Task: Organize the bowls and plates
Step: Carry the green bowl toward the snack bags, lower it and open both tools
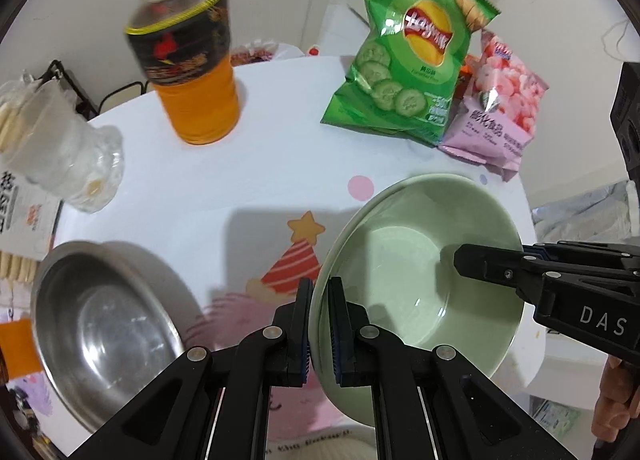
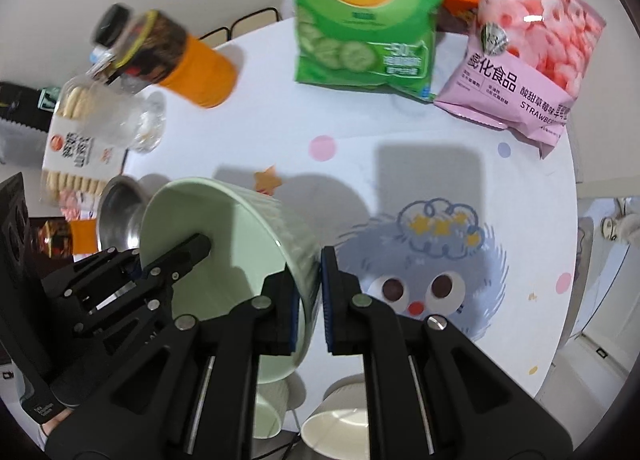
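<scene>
A pale green bowl [image 1: 420, 260] hangs tilted above the round table, held by both grippers on opposite sides of its rim. My left gripper [image 1: 319, 320] is shut on the near rim, one pad inside and one outside. My right gripper [image 1: 464, 260] comes in from the right with one finger inside the bowl. In the right wrist view the green bowl [image 2: 224, 244] is pinched at its wall by my right gripper [image 2: 310, 292], while the left gripper [image 2: 196, 248] clamps the far rim. A steel bowl [image 1: 108, 324] sits on the table to the left, also visible as the steel bowl [image 2: 118, 216].
On the white patterned tablecloth [image 1: 260, 180] stand an orange drink bottle [image 1: 192, 72], a green crisp bag [image 1: 404, 60], a pink snack bag [image 1: 496, 116] and a clear glass jar [image 1: 68, 156]. A cracker pack [image 2: 76, 148] lies at the left. White cups [image 2: 336, 428] stand below the table's near edge.
</scene>
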The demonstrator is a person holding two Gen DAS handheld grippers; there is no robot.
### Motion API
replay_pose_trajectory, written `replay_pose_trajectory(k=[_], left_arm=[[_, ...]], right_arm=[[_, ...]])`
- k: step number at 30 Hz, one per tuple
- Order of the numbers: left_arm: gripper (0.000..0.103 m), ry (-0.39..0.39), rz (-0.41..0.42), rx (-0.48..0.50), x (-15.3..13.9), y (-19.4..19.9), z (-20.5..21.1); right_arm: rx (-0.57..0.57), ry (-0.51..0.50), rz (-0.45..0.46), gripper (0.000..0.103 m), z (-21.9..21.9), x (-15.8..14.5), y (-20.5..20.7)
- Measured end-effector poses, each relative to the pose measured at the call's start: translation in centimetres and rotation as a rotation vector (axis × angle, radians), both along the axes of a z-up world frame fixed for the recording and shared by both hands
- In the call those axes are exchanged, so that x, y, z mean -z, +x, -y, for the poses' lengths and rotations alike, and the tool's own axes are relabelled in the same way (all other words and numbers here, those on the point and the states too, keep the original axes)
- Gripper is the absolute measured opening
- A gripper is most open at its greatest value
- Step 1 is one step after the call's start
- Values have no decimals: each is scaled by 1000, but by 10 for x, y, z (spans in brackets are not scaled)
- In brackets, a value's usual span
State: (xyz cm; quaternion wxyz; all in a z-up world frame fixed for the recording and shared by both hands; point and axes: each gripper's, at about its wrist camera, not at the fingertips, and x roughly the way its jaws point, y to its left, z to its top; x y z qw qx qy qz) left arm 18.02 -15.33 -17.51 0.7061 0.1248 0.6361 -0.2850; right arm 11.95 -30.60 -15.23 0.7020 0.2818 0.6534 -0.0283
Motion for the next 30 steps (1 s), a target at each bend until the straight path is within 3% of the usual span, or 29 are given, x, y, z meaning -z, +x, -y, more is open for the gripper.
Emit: replay_pose_trajectory(k=[11,15,30], left_arm=[[7,43,-42,-21,35,14,5],[7,62,-40,-25,41,13,7],[6,63,-53,-41,50,18,8]], right_arm=[[-36,13,-59,11,7,36,24],[-66,-24,-74,11,0,43,30],[-60,-12,-94,11,2,57,31]])
